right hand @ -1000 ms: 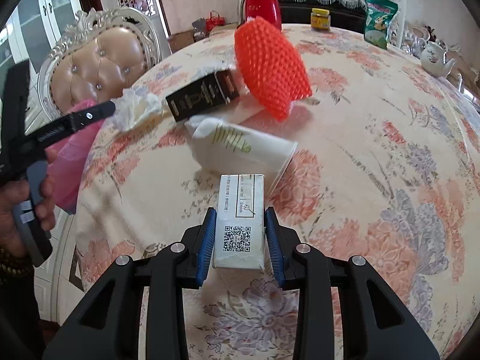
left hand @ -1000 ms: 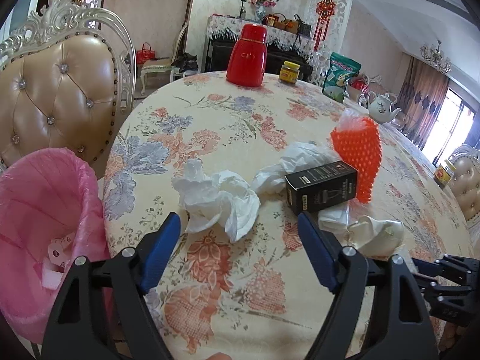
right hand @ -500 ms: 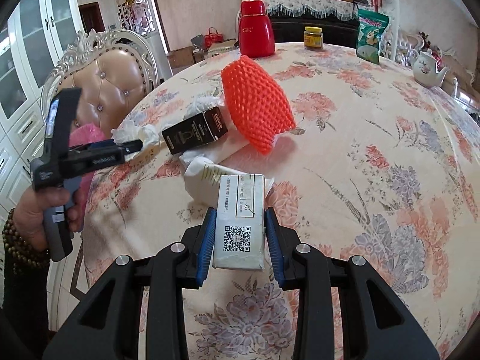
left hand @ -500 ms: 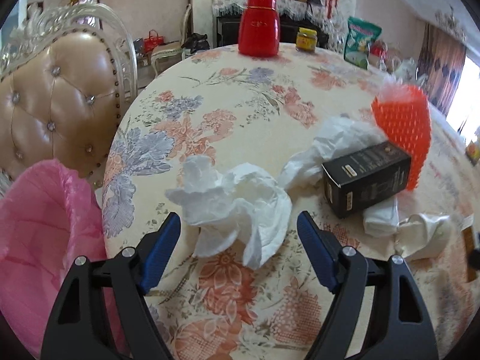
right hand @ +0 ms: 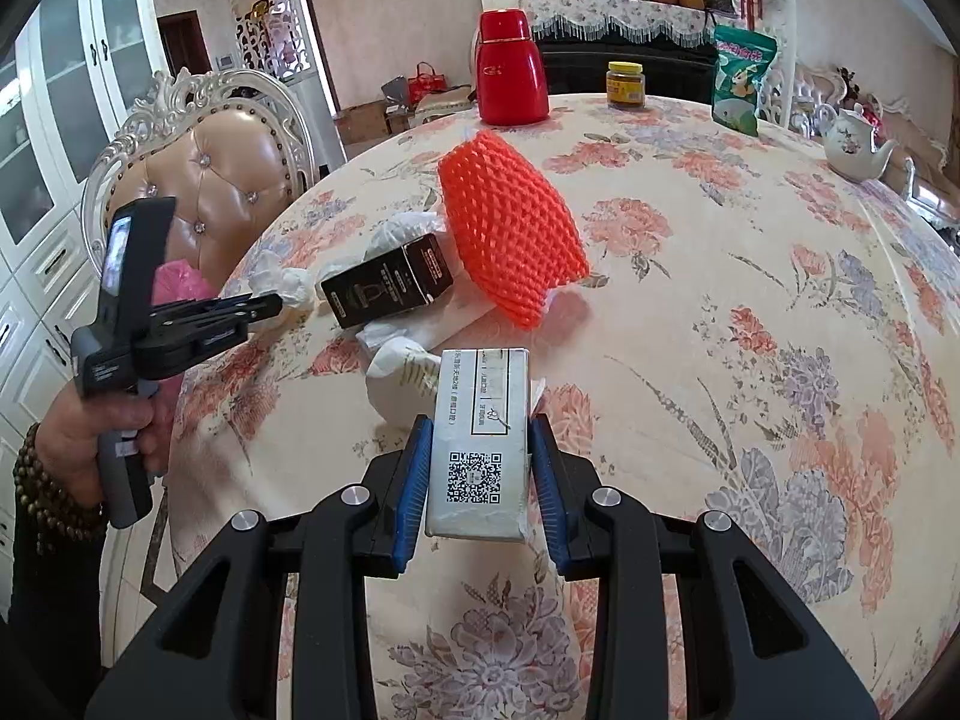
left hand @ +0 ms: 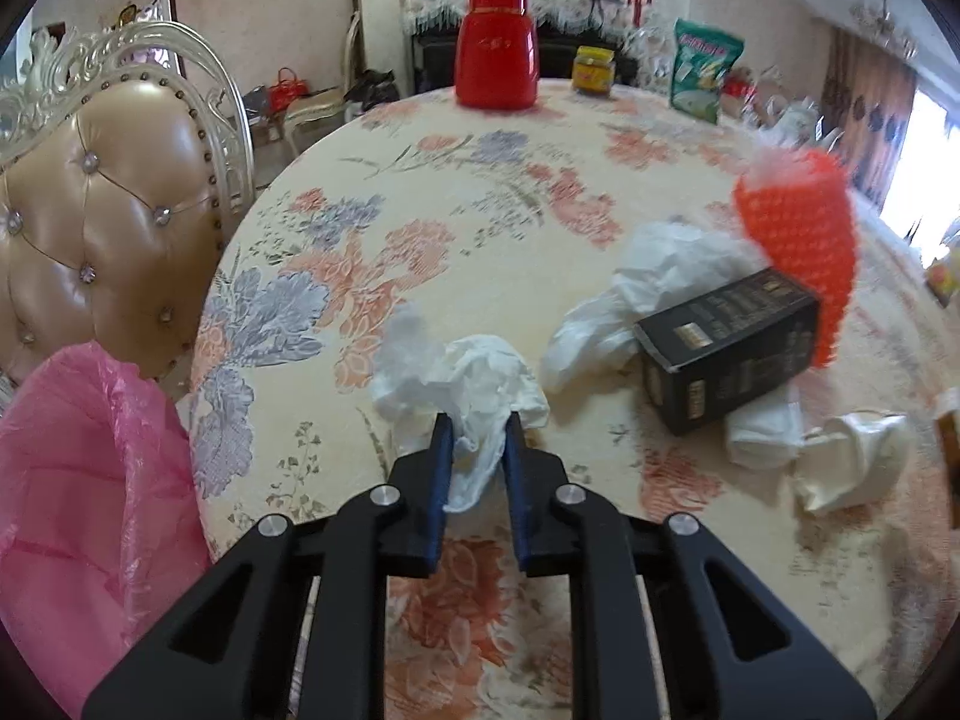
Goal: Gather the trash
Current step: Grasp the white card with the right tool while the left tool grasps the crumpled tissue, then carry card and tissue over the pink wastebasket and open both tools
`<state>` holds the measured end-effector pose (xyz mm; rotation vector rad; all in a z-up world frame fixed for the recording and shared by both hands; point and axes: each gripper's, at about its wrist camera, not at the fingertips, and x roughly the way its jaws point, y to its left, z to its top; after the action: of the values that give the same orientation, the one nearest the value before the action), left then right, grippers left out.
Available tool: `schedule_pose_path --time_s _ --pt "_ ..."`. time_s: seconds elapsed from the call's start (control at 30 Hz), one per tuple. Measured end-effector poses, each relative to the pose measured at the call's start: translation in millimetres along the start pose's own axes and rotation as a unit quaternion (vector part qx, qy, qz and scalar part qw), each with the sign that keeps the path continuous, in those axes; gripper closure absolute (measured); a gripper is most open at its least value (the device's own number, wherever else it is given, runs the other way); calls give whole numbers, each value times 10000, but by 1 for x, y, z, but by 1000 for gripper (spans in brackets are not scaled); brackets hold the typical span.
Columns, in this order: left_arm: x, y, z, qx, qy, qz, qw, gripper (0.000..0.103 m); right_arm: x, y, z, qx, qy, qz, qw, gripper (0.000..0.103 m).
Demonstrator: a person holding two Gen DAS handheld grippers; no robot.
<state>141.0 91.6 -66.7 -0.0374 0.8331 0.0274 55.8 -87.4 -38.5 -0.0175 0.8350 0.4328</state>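
My left gripper (left hand: pixel 477 423) is closing its jaws on a crumpled white tissue (left hand: pixel 474 372) near the table's left edge, and the pads pinch it. A pink trash bag (left hand: pixel 78 480) gapes just left of the table. To the right lie a black box (left hand: pixel 726 354), more white wrapping (left hand: pixel 648 276), an orange foam net (left hand: pixel 798 252) and a crushed paper cup (left hand: pixel 852 462). My right gripper (right hand: pixel 480 422) is shut on a white carton (right hand: pixel 486 384) with a QR code, held above the table. In the right wrist view a hand holds the left gripper (right hand: pixel 273 303) at the tissue (right hand: pixel 288 288).
A red thermos (left hand: pixel 495 48), a yellow-lidded jar (left hand: pixel 594 72) and a green bag (left hand: pixel 702 78) stand at the table's far side, a teapot (right hand: pixel 855 141) at far right. A padded chair (left hand: pixel 102 228) stands left, behind the pink bag.
The left gripper came forward and down over the tissue, then closed its jaws on it. The right gripper rose slightly, still holding the carton.
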Motion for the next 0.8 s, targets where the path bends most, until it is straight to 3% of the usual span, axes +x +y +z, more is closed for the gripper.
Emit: schedule_pose_path --time_s 0.37,0.8 --pt "-63 8 -17 -211 -662 -517 9962 86 0 3 12 2 -167 67 9998 72" --pt "-119 46 -19 -538 -1164 -65 9917 86 2 29 43 -281 -404 152 9987 72"
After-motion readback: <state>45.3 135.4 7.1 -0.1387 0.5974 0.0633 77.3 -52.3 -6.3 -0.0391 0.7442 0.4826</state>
